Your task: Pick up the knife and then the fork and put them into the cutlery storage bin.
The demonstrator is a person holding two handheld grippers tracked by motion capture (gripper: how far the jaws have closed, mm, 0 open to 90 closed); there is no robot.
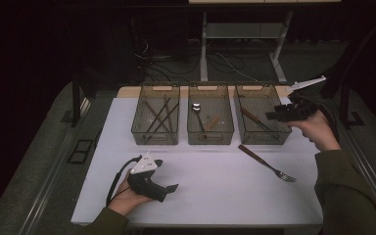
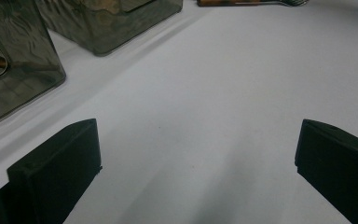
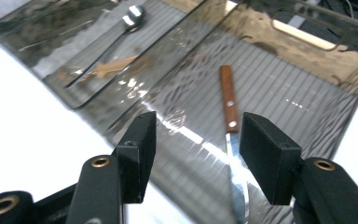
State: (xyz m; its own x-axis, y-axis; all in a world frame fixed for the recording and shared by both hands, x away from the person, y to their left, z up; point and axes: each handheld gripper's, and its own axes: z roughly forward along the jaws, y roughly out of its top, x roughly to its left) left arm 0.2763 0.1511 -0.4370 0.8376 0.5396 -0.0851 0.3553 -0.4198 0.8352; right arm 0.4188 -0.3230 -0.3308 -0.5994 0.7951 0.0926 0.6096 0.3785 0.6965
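Three smoky see-through bins stand in a row at the back of the white table [image 1: 210, 191]. The left bin [image 1: 154, 139] holds several chopsticks [image 1: 159, 116]. A spoon [image 1: 196, 108] lies in the middle bin [image 1: 210, 139]. In the right bin [image 1: 263, 138] lies a wooden-handled knife [image 3: 229, 105]. On the table in front of that bin rests a wooden-handled fork [image 1: 267, 163]. My right gripper [image 3: 196, 126] hovers open over the right bin's near wall with nothing between its jaws. Low over the table's front left, my left gripper [image 1: 169, 188] is open and holds nothing.
Bare white tabletop stretches ahead of the left gripper [image 2: 198, 135], with bin walls [image 2: 18, 70] at the upper left and the fork [image 2: 251, 2] at the top edge. Beyond the table are desk legs [image 1: 203, 49] and cables on a dark floor.
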